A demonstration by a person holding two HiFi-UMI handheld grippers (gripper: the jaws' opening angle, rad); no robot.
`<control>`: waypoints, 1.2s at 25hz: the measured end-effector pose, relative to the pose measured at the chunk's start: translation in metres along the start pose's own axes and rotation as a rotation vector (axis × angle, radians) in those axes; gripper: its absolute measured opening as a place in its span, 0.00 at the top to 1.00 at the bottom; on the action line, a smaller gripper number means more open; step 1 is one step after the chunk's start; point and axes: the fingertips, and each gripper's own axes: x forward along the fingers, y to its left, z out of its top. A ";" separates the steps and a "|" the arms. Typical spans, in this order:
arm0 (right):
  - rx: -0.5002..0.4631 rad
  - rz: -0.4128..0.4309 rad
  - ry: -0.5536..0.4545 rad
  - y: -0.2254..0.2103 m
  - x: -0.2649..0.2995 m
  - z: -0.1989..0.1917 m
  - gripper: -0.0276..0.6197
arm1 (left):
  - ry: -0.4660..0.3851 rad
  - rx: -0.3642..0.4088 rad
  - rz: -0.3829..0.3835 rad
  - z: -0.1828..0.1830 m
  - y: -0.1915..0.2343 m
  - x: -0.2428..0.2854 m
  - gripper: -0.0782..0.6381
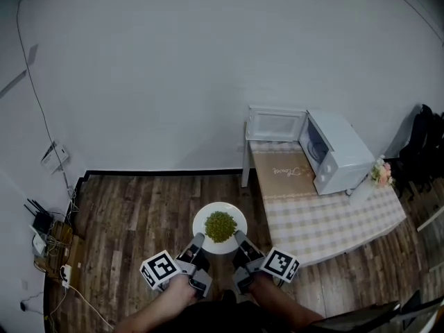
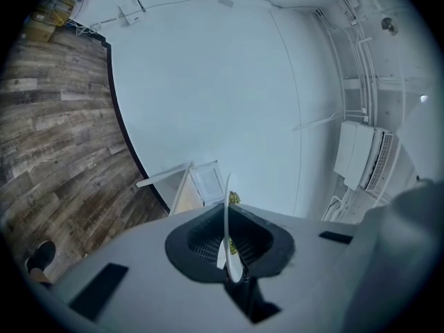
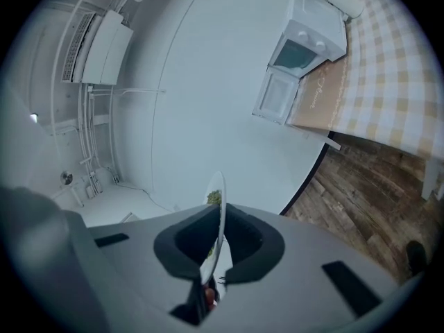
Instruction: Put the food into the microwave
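A white plate [image 1: 208, 220] with a heap of green food [image 1: 220, 225] hangs level above the wooden floor, in front of me. My left gripper [image 1: 198, 242] is shut on its near-left rim and my right gripper [image 1: 241, 241] is shut on its near-right rim. Seen edge-on, the plate [image 2: 227, 227] runs between the left jaws, and the plate [image 3: 218, 234] does the same between the right jaws. The white microwave [image 1: 331, 151] stands on a checked table [image 1: 347, 217] to the right, with its door [image 1: 275, 125] swung open.
A tan mat [image 1: 284, 174] lies on the table before the microwave. Flowers [image 1: 380, 173] sit by the microwave's right side. A black bag [image 1: 421, 141] hangs at far right. Cables and a power strip [image 1: 48, 238] lie at the left wall. White wall ahead.
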 end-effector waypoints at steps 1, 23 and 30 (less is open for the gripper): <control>0.000 0.016 -0.002 0.000 0.004 0.007 0.92 | -0.003 0.005 -0.005 0.001 -0.001 0.008 0.86; 0.025 0.012 -0.016 -0.042 0.053 0.078 0.92 | 0.050 -0.004 0.048 0.009 0.020 0.105 0.86; 0.003 -0.024 -0.060 -0.043 0.091 0.096 0.92 | 0.105 -0.021 0.004 0.040 0.028 0.143 0.86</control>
